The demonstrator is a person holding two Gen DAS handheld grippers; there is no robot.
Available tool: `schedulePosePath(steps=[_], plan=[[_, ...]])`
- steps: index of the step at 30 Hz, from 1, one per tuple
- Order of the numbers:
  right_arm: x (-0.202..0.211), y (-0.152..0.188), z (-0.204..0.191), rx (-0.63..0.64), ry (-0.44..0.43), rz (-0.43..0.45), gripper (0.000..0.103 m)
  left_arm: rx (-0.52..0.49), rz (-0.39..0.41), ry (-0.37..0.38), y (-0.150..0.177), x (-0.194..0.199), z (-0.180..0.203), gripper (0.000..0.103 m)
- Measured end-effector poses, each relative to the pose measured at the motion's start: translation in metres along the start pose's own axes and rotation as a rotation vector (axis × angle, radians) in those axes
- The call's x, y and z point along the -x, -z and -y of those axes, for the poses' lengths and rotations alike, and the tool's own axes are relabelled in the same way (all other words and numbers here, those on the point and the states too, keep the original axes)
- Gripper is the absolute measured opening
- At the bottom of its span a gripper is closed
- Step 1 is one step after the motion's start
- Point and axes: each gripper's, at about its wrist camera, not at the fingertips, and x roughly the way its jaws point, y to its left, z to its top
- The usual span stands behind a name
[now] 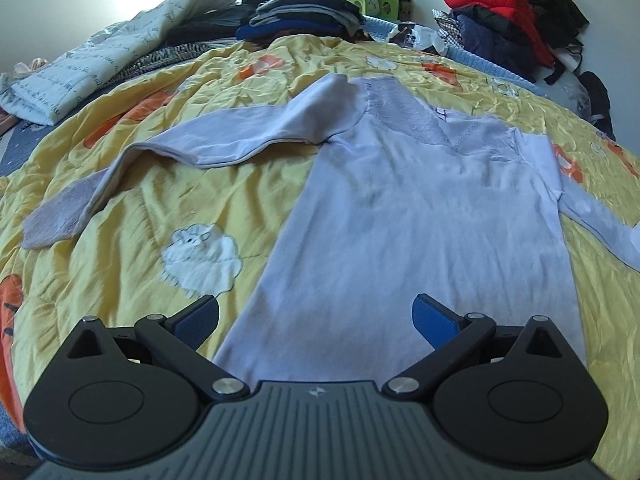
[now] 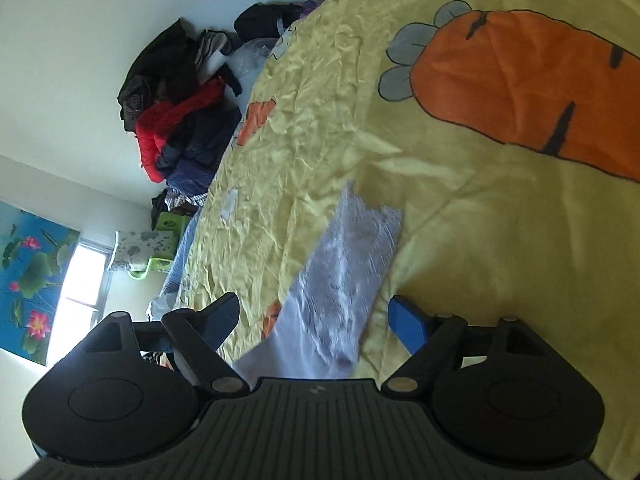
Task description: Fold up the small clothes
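Note:
A white long-sleeved top (image 1: 416, 208) lies flat on the yellow quilt (image 1: 192, 196), neck away from me, hem toward me. Its left sleeve (image 1: 168, 156) stretches out to the left with a grey lace cuff. My left gripper (image 1: 316, 316) is open and empty, just above the hem. In the right wrist view my right gripper (image 2: 312, 320) is open and empty over the end of the right sleeve (image 2: 344, 280), whose lace cuff points away from me.
Piles of clothes line the far edge of the bed: a folded dark stack (image 1: 304, 12), a red and dark heap (image 1: 508, 16), a pale quilted blanket (image 1: 104, 60). A green basket (image 1: 384, 4) stands at the back. The quilt has carrot (image 2: 532, 80) and sheep prints.

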Motion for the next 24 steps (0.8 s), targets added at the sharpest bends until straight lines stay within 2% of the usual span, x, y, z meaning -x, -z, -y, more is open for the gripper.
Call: schedulePosePath(steps=[2, 3, 7, 9, 12, 13, 15, 17, 19, 21, 23, 24], plan=[[-0.009, -0.007, 0.0, -0.015, -0.02, 0.003, 0.081, -0.008, 0.006, 0.0, -0.004, -0.002, 0.005, 0.103], [-0.013, -0.007, -0.001, -0.014, -0.016, 0.001, 0.075, -0.007, 0.009, -0.002, -0.007, -0.002, 0.007, 0.103], [-0.012, -0.015, 0.001, -0.033, -0.021, 0.007, 0.048, 0.005, 0.016, 0.011, -0.015, -0.004, 0.011, 0.103], [-0.005, -0.012, 0.007, -0.04, -0.027, 0.018, 0.04, 0.007, 0.019, 0.018, -0.017, -0.005, 0.013, 0.103], [0.004, -0.008, 0.009, -0.013, -0.017, 0.02, 0.009, 0.023, 0.02, 0.028, -0.022, -0.008, 0.012, 0.103], [0.007, -0.007, 0.008, -0.006, -0.017, 0.034, 0.009, 0.039, 0.021, 0.047, -0.023, -0.008, 0.01, 0.103], [0.012, -0.003, -0.005, 0.041, -0.038, 0.056, 0.007, 0.1, 0.021, 0.138, -0.028, -0.007, 0.004, 0.103], [0.016, 0.005, -0.03, 0.125, -0.069, 0.069, 0.007, 0.208, 0.001, 0.3, -0.032, -0.009, -0.006, 0.103], [0.021, 0.022, -0.066, 0.214, -0.142, 0.048, 0.007, 0.317, -0.014, 0.459, -0.036, -0.013, -0.014, 0.103], [0.029, 0.05, -0.106, 0.31, -0.245, -0.023, 0.007, 0.396, -0.006, 0.576, -0.039, -0.017, -0.018, 0.103], [0.043, 0.089, -0.145, 0.418, -0.357, -0.117, 0.007, 0.439, 0.008, 0.649, -0.04, -0.02, -0.02, 0.103], [0.049, 0.114, -0.164, 0.467, -0.425, -0.191, 0.007, 0.469, 0.014, 0.709, -0.04, -0.022, -0.021, 0.103]])
